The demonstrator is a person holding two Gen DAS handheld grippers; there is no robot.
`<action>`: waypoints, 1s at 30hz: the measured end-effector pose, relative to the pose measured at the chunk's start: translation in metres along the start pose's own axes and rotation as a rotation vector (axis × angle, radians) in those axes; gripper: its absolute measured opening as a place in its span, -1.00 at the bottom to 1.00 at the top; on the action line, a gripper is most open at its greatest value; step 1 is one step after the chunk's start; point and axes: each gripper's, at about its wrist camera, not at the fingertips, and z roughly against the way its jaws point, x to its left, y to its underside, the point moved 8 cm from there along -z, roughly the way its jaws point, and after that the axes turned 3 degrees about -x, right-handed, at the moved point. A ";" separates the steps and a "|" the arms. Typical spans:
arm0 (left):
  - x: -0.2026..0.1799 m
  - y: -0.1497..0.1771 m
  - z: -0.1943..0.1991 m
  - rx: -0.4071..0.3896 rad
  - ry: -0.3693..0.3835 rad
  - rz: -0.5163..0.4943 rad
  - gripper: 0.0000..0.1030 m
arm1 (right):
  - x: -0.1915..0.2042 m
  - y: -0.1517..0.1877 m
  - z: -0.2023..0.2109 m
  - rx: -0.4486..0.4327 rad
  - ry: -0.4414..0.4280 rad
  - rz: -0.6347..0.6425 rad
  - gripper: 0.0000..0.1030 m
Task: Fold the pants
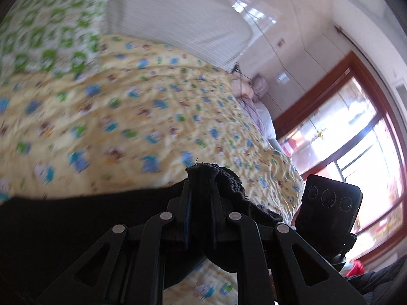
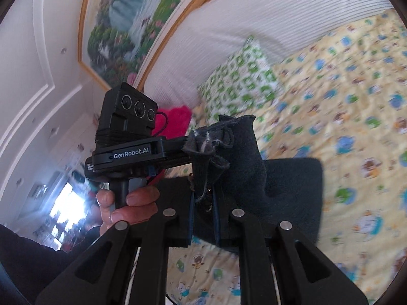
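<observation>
Bunching between both jaws, dark fuzzy pants (image 2: 244,152).

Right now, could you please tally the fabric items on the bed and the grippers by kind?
Dark pants: 1
Yellow cartoon-print quilt: 1
Green-and-white patterned pillow: 1
Pink plush item: 1
Grippers: 2, the left gripper and the right gripper, each shut on the pants
Total: 6
</observation>
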 end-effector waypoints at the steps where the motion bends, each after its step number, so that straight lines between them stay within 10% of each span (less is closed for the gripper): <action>1: 0.010 0.004 0.004 -0.006 -0.007 0.019 -0.79 | 0.001 0.002 -0.006 0.012 -0.002 -0.001 -0.74; 19: 0.095 0.055 0.024 -0.053 -0.094 0.214 -0.81 | -0.009 0.047 -0.071 0.200 0.035 0.017 -0.62; 25: 0.106 0.066 0.042 -0.081 -0.115 0.259 -0.81 | 0.003 0.050 -0.075 0.216 0.014 0.035 -0.05; 30: 0.111 0.071 0.069 -0.129 -0.147 0.277 -0.81 | 0.012 0.050 -0.076 0.215 0.010 0.044 0.01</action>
